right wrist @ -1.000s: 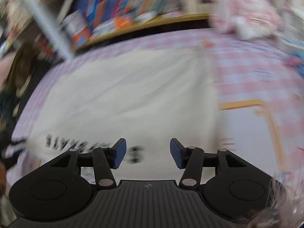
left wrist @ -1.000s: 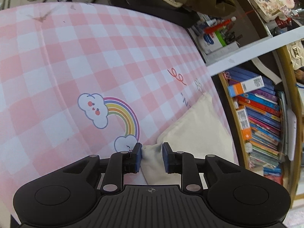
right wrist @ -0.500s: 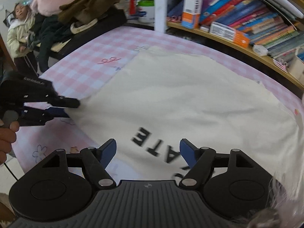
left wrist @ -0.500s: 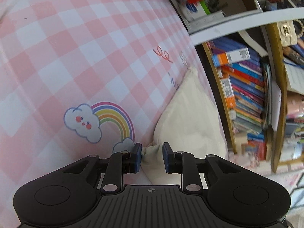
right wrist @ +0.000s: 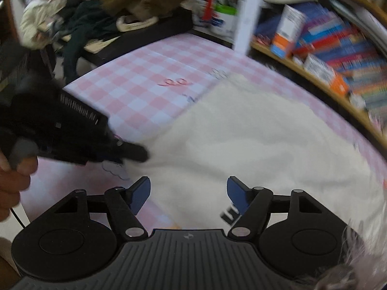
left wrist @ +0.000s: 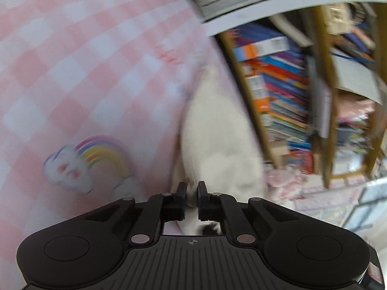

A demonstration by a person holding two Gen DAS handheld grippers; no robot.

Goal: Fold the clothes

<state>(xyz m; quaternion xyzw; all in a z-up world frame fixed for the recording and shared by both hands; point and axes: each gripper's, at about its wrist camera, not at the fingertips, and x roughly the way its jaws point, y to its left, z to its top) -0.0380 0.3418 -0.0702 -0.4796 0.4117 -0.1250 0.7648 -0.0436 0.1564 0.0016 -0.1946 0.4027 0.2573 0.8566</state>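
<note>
One corner of the cream garment (right wrist: pixel 254 140), spread on the pink checked desk (right wrist: pixel 145 77), is pinched in the nearly closed left claw (left wrist: pixel 191 189), while the right claw (right wrist: pixel 188 191), wide open and empty, is held over the near hem.

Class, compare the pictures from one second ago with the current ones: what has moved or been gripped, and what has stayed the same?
The left gripper has pinched tighter on the cream garment and pulled its corner up. The right gripper has swung from facing the bookshelf to facing the left gripper. The right gripper is still open and holds nothing; the garment's body still lies on the pink checked cloth.
</note>
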